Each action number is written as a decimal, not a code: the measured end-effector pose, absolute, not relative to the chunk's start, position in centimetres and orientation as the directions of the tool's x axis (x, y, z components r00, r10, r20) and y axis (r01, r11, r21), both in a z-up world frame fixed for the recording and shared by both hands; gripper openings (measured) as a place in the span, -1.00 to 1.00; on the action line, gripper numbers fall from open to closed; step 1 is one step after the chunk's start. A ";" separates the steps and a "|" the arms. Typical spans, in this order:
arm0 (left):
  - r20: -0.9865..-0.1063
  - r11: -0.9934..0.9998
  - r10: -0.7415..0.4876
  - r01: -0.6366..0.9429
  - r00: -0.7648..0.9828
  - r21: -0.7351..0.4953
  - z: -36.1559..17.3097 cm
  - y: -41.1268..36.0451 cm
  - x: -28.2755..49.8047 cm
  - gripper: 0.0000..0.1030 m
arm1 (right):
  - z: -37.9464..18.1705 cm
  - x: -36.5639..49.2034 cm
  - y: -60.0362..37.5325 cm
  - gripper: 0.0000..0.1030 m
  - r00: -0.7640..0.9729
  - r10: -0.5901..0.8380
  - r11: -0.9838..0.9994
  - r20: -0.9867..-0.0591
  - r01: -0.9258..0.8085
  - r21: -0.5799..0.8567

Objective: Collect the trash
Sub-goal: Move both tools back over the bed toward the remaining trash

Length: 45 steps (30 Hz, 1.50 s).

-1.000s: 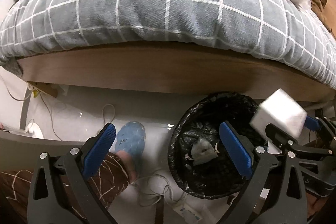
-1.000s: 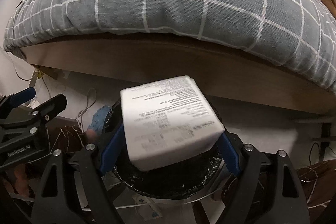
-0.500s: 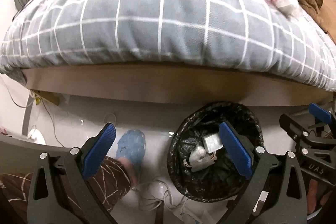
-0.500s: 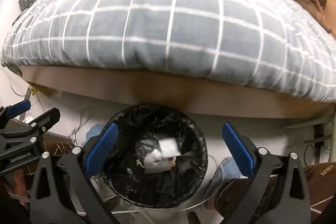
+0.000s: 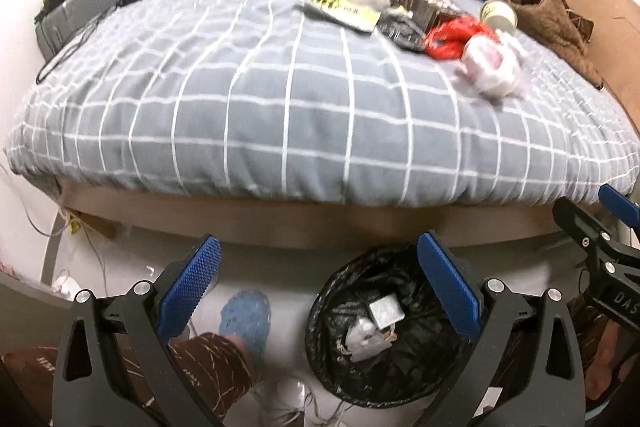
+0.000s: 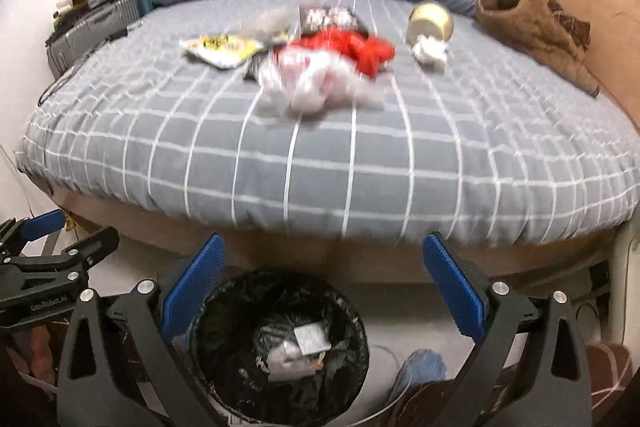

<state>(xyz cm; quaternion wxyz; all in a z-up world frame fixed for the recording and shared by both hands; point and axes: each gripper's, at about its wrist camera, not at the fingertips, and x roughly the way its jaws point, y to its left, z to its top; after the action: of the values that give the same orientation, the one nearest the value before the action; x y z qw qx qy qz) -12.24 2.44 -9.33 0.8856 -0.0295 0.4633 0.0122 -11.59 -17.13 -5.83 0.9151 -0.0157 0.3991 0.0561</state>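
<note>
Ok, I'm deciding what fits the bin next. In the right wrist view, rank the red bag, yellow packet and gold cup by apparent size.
1. red bag
2. yellow packet, slightly smaller, though blur makes this unsure
3. gold cup, smallest, but it lies farther back

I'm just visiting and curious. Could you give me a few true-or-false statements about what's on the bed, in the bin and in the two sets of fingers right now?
1. The black-lined bin stands on the floor below the bed. True.
2. The bin is empty. False: a small white box and crumpled scraps lie inside.
3. The right gripper holds a box. False: nothing sits between its open fingers.
4. A red bag lies on the bed. True.
5. The left gripper is open and empty. True.
</note>
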 end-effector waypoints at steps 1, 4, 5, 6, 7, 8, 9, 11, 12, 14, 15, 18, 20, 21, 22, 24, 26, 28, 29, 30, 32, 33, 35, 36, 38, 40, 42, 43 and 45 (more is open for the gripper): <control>-0.818 0.998 -0.004 -0.048 0.575 -0.039 -9.1 2.4 -12.1 0.89 | -5.8 -11.6 -17.2 0.85 0.681 0.086 0.993 -0.727 -0.114 0.010; -0.810 0.998 -0.011 -0.041 0.586 -0.043 -8.3 2.0 -11.7 0.89 | -5.2 -11.5 -17.7 0.85 0.700 0.079 0.994 -0.710 -0.108 0.005; -0.805 0.998 -0.011 -0.039 0.593 -0.042 -8.0 1.8 -11.5 0.89 | -5.0 -11.4 -17.9 0.85 0.706 0.075 0.994 -0.704 -0.106 0.000; -0.800 0.999 -0.011 -0.036 0.599 -0.040 -7.7 1.6 -11.5 0.89 | -4.8 -11.3 -18.0 0.85 0.711 0.074 0.994 -0.699 -0.105 -0.002; -0.795 0.999 -0.010 -0.032 0.606 -0.037 -7.5 1.4 -11.4 0.89 | -4.6 -11.1 -18.2 0.85 0.717 0.074 0.994 -0.693 -0.106 -0.003; -0.788 0.999 -0.006 -0.028 0.616 -0.029 -7.2 1.2 -11.3 0.89 | -4.5 -11.1 -18.3 0.85 0.720 0.072 0.995 -0.690 -0.103 -0.004; -0.780 0.999 0.001 -0.028 0.625 -0.021 -7.0 1.0 -11.1 0.89 | -4.2 -10.9 -18.5 0.85 0.724 0.068 0.995 -0.686 -0.096 -0.002; -0.768 1.000 0.006 -0.027 0.640 -0.015 -6.5 0.9 -10.7 0.89 | -3.8 -10.6 -19.0 0.85 0.738 0.059 0.997 -0.672 -0.080 0.000; -0.762 1.000 0.006 -0.026 0.648 -0.015 -6.1 0.8 -10.4 0.89 | -3.6 -10.4 -19.2 0.85 0.742 0.055 0.997 -0.668 -0.075 -0.001; -0.753 1.000 0.010 -0.026 0.658 -0.009 -5.6 0.7 -10.0 0.89 | -3.1 -10.0 -19.5 0.85 0.750 0.049 0.998 -0.660 -0.067 -0.001; -0.746 1.000 0.015 -0.025 0.666 -0.002 -5.3 0.6 -9.6 0.89 | -3.0 -9.7 -19.6 0.85 0.753 0.048 0.998 -0.657 -0.065 -0.002; -0.739 1.000 0.019 -0.030 0.674 -0.003 -4.7 0.7 -8.3 0.89 | -2.4 -8.8 -19.7 0.85 0.758 0.052 0.998 -0.651 -0.070 -0.001; -0.740 0.999 0.012 -0.030 0.673 -0.011 -4.5 0.8 -7.4 0.89 | -1.9 -8.1 -19.7 0.85 0.766 0.054 0.997 -0.641 -0.075 -0.005; -0.742 0.999 0.009 -0.030 0.670 -0.014 -4.4 0.8 -6.9 0.89 | -1.7 -7.8 -19.7 0.85 0.768 0.055 0.997 -0.638 -0.077 -0.006; -0.746 0.999 0.006 -0.029 0.666 -0.018 -4.3 0.9 -6.4 0.89 | -1.5 -7.4 -19.6 0.85 0.770 0.058 0.997 -0.636 -0.080 -0.006; -0.741 0.999 0.021 -0.037 0.672 -0.006 -3.7 0.8 -5.6 0.89 | -1.0 -6.7 -19.5 0.85 0.773 0.066 0.996 -0.631 -0.087 -0.004; -0.733 0.999 0.013 -0.035 0.680 -0.014 -3.1 0.8 -5.0 0.89 | -0.6 -6.1 -19.4 0.85 0.779 0.070 0.996 -0.623 -0.094 -0.005; -0.732 0.999 -0.002 -0.031 0.682 -0.031 -2.6 0.9 -3.9 0.89 | -0.2 -5.5 -19.2 0.85 0.781 0.079 0.995 -0.620 -0.103 -0.002; -0.730 0.999 0.001 -0.031 0.683 -0.028 -2.4 0.9 -3.3 0.89 | 0.0 -5.1 -19.2 0.85 0.782 0.083 0.994 -0.618 -0.105 0.001; -0.729 0.999 0.002 -0.029 0.684 -0.025 -2.3 0.9 -2.8 0.89 | 0.1 -4.6 -19.1 0.85 0.783 0.086 0.994 -0.617 -0.108 0.002; -0.728 0.999 -0.001 -0.023 0.685 -0.023 -2.0 0.9 -1.9 0.89 | 0.4 -4.0 -18.8 0.85 0.785 0.089 0.994 -0.613 -0.112 0.000; -0.727 0.999 -0.005 -0.019 0.686 -0.026 -1.9 0.9 -1.3 0.89 | 0.4 -3.6 -18.7 0.85 0.786 0.089 0.993 -0.612 -0.114 -0.002; -0.724 1.000 0.003 -0.021 0.690 -0.016 -1.8 1.0 -0.2 0.89 | 0.5 -2.8 -18.5 0.85 0.786 0.092 0.993 -0.611 -0.119 -0.004; -0.723 1.000 0.005 -0.022 0.691 -0.014 -1.8 1.1 0.2 0.89 | 0.5 -2.4 -18.5 0.85 0.785 0.093 0.993 -0.612 -0.120 -0.003; -0.726 1.000 0.006 -0.023 0.688 -0.014 -1.9 1.2 1.4 0.89 | 0.5 -1.5 -18.4 0.85 0.780 0.097 0.993 -0.618 -0.121 0.003; -0.726 1.000 0.016 -0.027 0.687 -0.003 -2.2 1.4 2.7 0.89 | 0.4 -0.5 -18.3 0.81 0.775 0.099 0.993 -0.624 -0.121 0.008; -0.729 1.000 0.023 -0.029 0.685 0.004 -2.4 1.5 3.8 0.89 | 0.1 0.4 -18.3 0.79 0.769 0.097 0.993 -0.632 -0.119 0.008; -0.729 1.000 0.024 -0.029 0.684 0.006 -2.5 1.6 4.2 0.89 | 0.0 1.0 -18.3 0.79 0.765 0.099 0.993 -0.637 -0.120 0.011; -0.731 1.000 0.025 -0.031 0.681 0.006 -2.6 1.8 5.5 0.89 | -0.2 1.7 -18.3 0.79 0.761 0.102 0.992 -0.640 -0.122 0.013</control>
<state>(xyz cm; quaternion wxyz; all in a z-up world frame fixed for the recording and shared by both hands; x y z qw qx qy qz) 5.51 1.77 -2.64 0.9169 -0.0033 0.3988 0.0152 1.72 -18.29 -0.22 0.9383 -0.0148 0.3404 0.0595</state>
